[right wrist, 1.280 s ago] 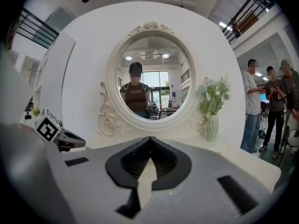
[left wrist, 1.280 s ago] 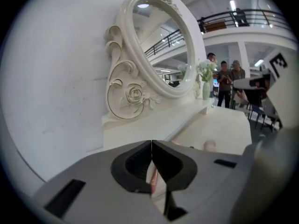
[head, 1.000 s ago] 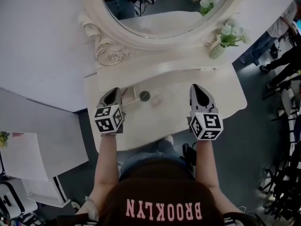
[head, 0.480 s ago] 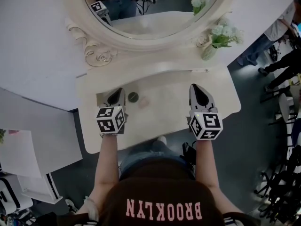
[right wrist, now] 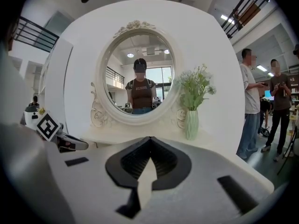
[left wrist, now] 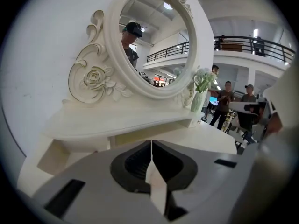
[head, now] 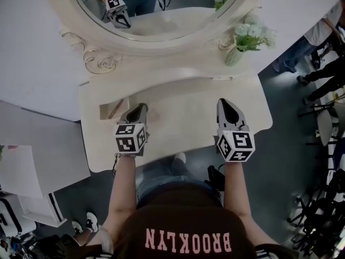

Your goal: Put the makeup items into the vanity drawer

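Over the white vanity [head: 188,104], the left gripper [head: 139,111] and right gripper [head: 226,104] hover, jaws closed and empty. A vase of flowers [head: 235,53] stands beside the oval mirror [head: 161,15].

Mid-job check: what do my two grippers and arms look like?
The left gripper and right gripper are grey, pointed shells with dark ribbed pads inside. Each carries a white cube printed with black square markers. The forearms are bare, and the top is dark with pink BROOKLYN lettering.
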A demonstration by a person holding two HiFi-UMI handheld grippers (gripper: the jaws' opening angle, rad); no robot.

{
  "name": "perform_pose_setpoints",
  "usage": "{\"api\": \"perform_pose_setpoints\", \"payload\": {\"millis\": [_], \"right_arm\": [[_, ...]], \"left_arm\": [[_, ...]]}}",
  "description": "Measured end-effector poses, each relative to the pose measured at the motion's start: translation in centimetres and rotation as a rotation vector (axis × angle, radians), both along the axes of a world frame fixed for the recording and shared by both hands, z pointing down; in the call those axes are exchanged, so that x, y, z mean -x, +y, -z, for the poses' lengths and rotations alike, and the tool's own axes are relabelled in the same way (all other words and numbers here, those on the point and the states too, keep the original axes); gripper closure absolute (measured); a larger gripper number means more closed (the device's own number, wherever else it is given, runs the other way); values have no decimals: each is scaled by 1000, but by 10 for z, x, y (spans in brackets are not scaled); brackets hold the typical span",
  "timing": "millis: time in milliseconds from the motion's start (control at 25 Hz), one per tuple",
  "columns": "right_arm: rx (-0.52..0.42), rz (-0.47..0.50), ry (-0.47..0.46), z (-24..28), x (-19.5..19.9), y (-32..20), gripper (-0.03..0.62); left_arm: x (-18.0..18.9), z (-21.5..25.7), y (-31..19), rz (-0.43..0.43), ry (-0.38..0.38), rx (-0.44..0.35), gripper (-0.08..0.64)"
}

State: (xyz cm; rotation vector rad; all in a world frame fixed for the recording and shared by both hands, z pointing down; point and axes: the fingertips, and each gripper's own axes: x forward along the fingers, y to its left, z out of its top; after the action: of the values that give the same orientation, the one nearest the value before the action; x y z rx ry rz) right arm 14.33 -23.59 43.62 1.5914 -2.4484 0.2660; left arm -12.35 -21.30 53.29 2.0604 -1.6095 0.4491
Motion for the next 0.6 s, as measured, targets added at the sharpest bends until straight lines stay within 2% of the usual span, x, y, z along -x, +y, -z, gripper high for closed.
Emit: {"api": "perform_pose_setpoints", "payload": {"millis": [160, 280, 360, 400, 600], "right_arm": [[52, 10, -3, -22, -8, 5, 595], [79, 21, -2, -35, -13, 6, 595], [89, 25, -3, -40, -15, 7, 595], [95, 25, -3, -43, -17, 6, 595], [125, 20, 2, -56, -25, 3, 595]], "left_arm": [[-16, -18, 7, -12, -12, 42, 552], [-27, -28, 11, -23, 15, 65, 544], [-33, -36, 12, -36, 30, 84, 402], [-36, -40, 12, -43, 28, 95, 364], [-45, -60, 9, -63, -20, 143, 342]]}}
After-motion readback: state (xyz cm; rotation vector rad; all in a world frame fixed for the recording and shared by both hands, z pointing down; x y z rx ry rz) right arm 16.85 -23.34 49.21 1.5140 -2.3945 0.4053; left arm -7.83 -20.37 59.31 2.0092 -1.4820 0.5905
